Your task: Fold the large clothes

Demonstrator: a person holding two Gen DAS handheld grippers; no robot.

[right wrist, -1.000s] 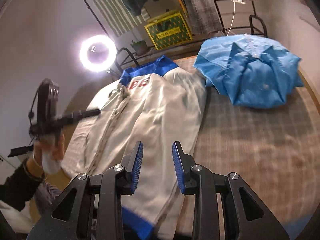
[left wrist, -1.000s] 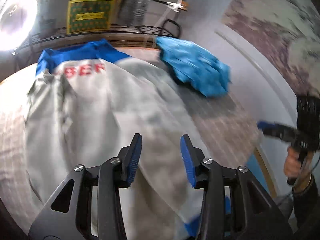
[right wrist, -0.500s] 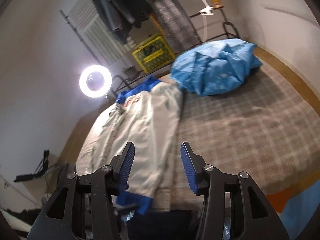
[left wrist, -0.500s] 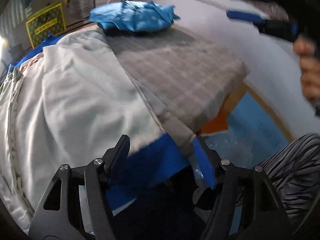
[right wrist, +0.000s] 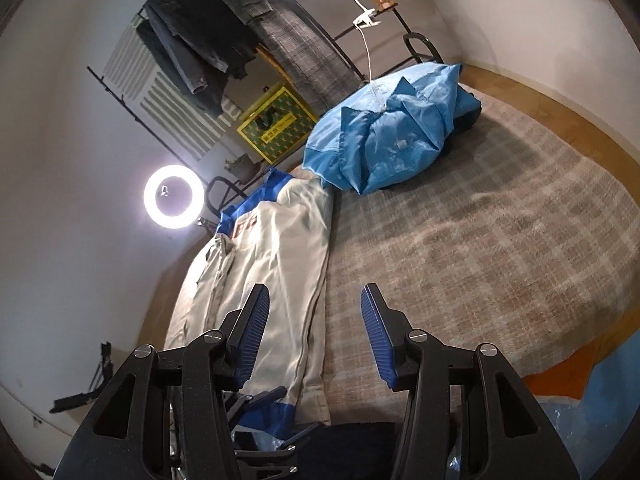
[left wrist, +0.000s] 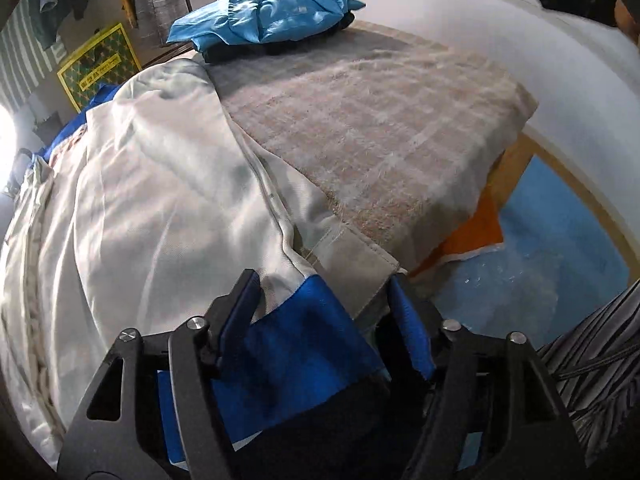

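White jacket lay flat along the left side of the bed, its blue hem hanging over the near edge; to do the grab well, the jaws should bite deep on the hem corner, through all layers, before lifting. Left hand-held gripper straddled that hem, jaws closing but pads not yet pinching. Right hand-held gripper hung open and empty above the jacket's right edge; folded blue garment sat at the far end.
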